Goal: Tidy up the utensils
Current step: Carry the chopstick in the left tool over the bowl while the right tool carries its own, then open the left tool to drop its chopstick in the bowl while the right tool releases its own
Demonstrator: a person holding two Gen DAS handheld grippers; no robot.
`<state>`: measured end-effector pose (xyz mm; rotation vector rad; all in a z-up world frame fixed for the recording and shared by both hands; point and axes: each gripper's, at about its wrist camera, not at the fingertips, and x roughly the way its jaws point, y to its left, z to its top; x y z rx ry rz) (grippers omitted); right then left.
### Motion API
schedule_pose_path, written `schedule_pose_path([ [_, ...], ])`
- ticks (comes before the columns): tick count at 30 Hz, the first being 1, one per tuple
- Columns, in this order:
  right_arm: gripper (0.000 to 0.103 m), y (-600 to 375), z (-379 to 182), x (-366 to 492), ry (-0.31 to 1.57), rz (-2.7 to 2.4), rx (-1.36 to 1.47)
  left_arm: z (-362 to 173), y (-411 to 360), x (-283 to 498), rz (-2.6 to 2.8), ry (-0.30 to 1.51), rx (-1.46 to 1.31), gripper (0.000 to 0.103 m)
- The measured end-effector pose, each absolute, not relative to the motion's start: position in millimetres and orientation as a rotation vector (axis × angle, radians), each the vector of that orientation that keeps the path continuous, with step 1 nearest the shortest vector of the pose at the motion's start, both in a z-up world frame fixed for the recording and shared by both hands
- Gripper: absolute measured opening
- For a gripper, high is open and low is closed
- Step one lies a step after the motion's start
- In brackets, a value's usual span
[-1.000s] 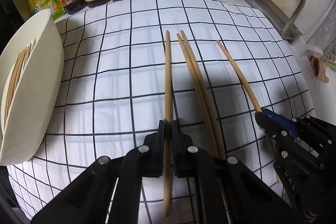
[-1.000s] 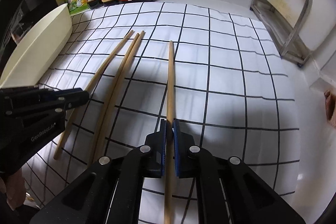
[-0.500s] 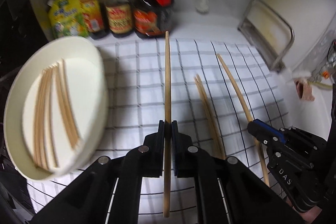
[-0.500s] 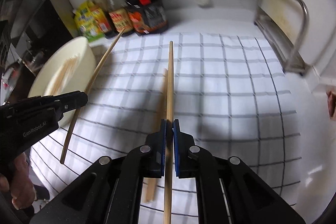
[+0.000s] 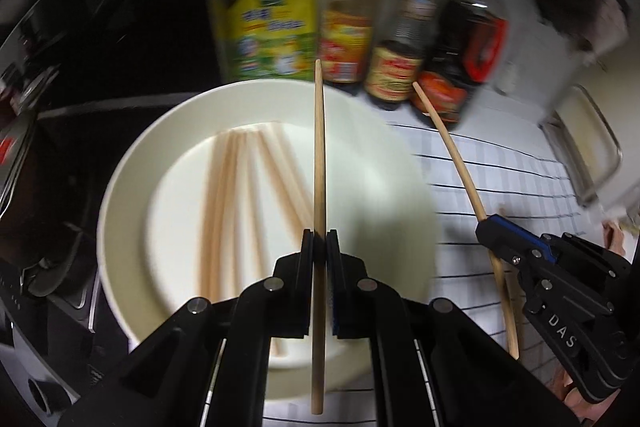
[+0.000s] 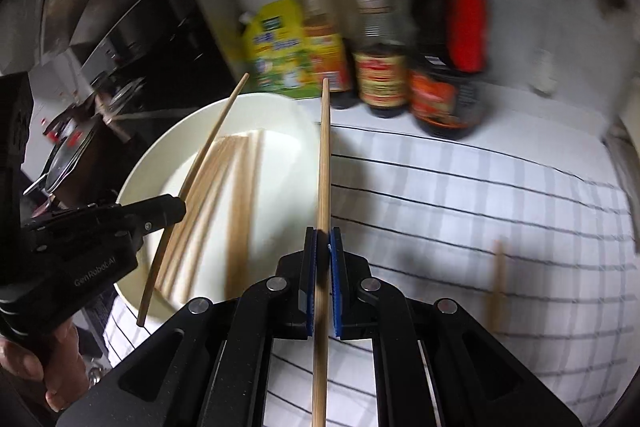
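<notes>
My left gripper [image 5: 319, 241] is shut on a wooden chopstick [image 5: 319, 155] and holds it over the cream oval dish [image 5: 132, 163], which has several chopsticks [image 5: 224, 211] lying in it. My right gripper [image 6: 323, 239] is shut on another chopstick [image 6: 325, 155], its tip over the dish's right rim [image 6: 308, 131]. In the left wrist view the right gripper [image 5: 486, 227] and its chopstick [image 5: 452, 151] are at the right. In the right wrist view the left gripper [image 6: 178, 207] and its chopstick [image 6: 216, 131] are over the dish.
Sauce bottles [image 5: 396, 51] and a yellow-green pouch [image 5: 272, 27] stand behind the dish by the wall. A white checked cloth [image 6: 480, 211] covers the counter, with one blurred chopstick [image 6: 496, 283] on it. A metal rack [image 5: 588, 155] is at the far right. Dark appliances are at the left.
Both grippers have lifted their chopsticks off the cloth and swung left toward the dish. The left one is now above the dish; the dish and bottles look much closer.
</notes>
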<state>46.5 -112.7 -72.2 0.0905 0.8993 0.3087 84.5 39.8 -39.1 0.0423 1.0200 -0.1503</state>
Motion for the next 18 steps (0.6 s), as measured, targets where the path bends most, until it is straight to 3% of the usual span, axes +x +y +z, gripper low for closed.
schedule_pose_path([
  [6, 0.006, -52.5, -77.6, 78.5, 0.92, 0.376, 0.056, -51.2, 89.4, 100.1, -0.094, 1.041, 0.022, 0.007],
  [18, 0.006, -12.1, -111.4, 109.2, 1.023, 0.355, 0.057, -81.3, 117.1, 118.1, -0.079, 1.109, 0.001, 0.007],
])
